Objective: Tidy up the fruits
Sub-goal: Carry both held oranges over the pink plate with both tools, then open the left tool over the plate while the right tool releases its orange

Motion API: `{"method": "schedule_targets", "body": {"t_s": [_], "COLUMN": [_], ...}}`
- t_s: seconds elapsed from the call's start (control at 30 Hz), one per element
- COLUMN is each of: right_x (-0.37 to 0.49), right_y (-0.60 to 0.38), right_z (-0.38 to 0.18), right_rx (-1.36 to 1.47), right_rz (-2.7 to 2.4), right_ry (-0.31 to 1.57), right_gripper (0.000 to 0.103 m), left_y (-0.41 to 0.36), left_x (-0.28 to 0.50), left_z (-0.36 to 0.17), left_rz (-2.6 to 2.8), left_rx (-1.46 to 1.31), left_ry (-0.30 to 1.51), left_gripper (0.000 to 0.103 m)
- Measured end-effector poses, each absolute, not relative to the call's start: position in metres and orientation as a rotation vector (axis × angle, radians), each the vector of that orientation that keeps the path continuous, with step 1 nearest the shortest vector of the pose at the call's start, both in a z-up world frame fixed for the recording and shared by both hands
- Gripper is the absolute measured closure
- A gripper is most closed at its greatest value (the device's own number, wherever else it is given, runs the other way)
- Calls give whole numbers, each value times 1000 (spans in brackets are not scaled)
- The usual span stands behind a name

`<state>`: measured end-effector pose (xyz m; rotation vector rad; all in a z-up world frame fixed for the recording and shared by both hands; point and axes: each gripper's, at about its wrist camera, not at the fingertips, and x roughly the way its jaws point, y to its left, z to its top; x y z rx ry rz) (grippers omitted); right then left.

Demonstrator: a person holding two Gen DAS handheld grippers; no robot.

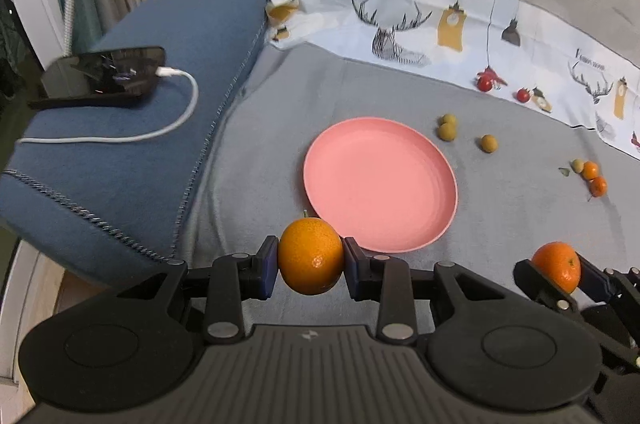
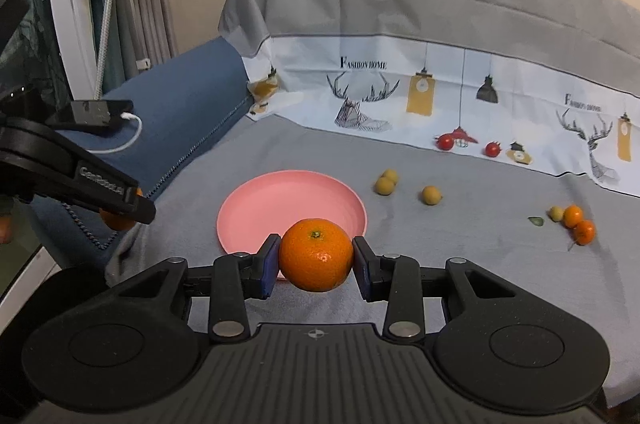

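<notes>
Left hand-held gripper (image 1: 310, 256) gripped an orange (image 1: 310, 255); right hand-held gripper (image 2: 316, 255) gripped a mandarin (image 2: 316, 254) beside the pink plate (image 2: 256, 208).

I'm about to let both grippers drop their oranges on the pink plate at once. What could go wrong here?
Both grippers converge on one plate: the left gripper with its orange and the right gripper with its orange might collide. The plate is shallow, so round fruit may roll off onto the grey cloth.
</notes>
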<state>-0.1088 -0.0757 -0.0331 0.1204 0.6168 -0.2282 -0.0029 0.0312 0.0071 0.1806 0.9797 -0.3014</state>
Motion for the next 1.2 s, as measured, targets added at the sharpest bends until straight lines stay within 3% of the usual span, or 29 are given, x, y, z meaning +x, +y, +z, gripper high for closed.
{"method": "schedule_targets", "body": {"t_s": [0.73, 1.2], "right_x": [11, 38], "right_y": [-103, -109], "right_z": [-111, -142], "right_rx": [62, 10], "right_rz": [-179, -166], "right_ry": [770, 856], "right_gripper": [63, 63], "left_y": [-42, -63], "left_x": [107, 127], "left_z": [-87, -127], "left_rz": [-302, -307], "left_rx": [282, 384], "left_ry": [1100, 1140], "left_gripper": [66, 62]}}
